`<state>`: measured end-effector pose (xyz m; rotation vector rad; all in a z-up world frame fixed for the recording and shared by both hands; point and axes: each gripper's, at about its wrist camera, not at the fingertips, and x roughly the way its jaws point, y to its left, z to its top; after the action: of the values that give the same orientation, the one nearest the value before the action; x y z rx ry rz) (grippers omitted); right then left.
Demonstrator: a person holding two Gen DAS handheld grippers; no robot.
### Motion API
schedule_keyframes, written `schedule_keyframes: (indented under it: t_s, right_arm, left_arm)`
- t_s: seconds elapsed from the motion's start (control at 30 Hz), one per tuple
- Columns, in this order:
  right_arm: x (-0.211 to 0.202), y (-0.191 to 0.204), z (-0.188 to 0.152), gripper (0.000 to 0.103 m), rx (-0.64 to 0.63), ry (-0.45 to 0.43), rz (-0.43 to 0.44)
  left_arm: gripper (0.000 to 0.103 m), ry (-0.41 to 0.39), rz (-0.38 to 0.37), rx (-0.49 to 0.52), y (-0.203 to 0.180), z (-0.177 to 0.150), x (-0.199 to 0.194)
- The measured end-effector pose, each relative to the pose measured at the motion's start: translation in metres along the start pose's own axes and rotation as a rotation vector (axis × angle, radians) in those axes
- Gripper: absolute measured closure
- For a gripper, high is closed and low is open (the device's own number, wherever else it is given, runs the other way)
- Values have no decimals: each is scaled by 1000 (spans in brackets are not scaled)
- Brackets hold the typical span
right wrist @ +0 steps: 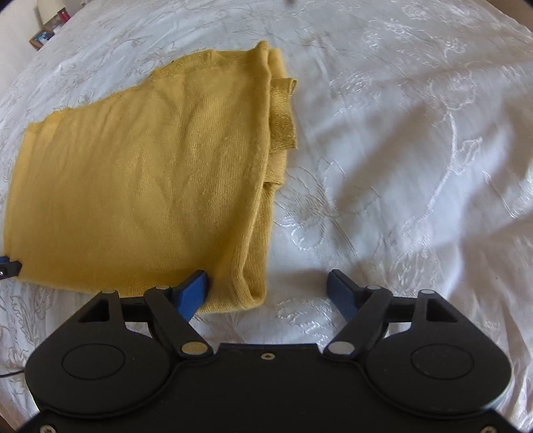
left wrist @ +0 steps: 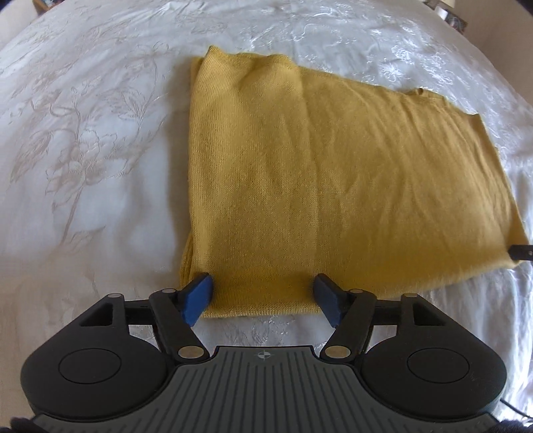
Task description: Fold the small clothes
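A mustard-yellow knit garment (left wrist: pixel 316 186) lies folded flat on a white embroidered bedspread (left wrist: pixel 83 150). My left gripper (left wrist: pixel 263 293) is open, its blue fingers straddling the garment's near left corner. In the right wrist view the same garment (right wrist: pixel 143 186) shows its folded right edge with a ribbed band sticking out. My right gripper (right wrist: pixel 269 289) is open over the garment's near right corner; its left finger is above the cloth, its right finger over bare bedspread. Each gripper's tip shows at the edge of the other's view.
The white bedspread (right wrist: pixel 399 166) spreads wide around the garment on all sides. Small items (right wrist: pixel 50 26) stand on a surface past the bed's far edge, at the top left of the right wrist view.
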<state>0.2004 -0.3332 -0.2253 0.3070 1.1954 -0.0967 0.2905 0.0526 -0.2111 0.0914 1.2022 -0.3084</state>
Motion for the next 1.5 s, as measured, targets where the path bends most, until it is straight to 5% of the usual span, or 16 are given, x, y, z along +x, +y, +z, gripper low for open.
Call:
schedule_keyframes:
  t_s: [0.2,0.27,0.33,0.93,1.0,1.07,1.5]
  right_arm:
    - [-19,9,8,24,12,-92,87]
    - [-18,14,12,34,8,-80,130]
    - [-12,18,15,41,9,-54,150]
    - [11,11,18,40,51,37,111]
    - [10,12,19,50,34,45,101]
    - [8,12,20,90,12,58,97]
    - [6,1,10,93,-50,106,23]
  left_arm:
    - [12,83,33,-12,-12,16,18]
    - [7,97,48,-12,-16,19,22]
    - [5,103,62,-13,-20,17,24]
    - [0,159,100,-40,-36,41,52]
    - [0,159,108,-42,-39,44,54]
    - [0,162,112,-44,-42,46,56]
    - [0,195,101,-36,-43,56,60]
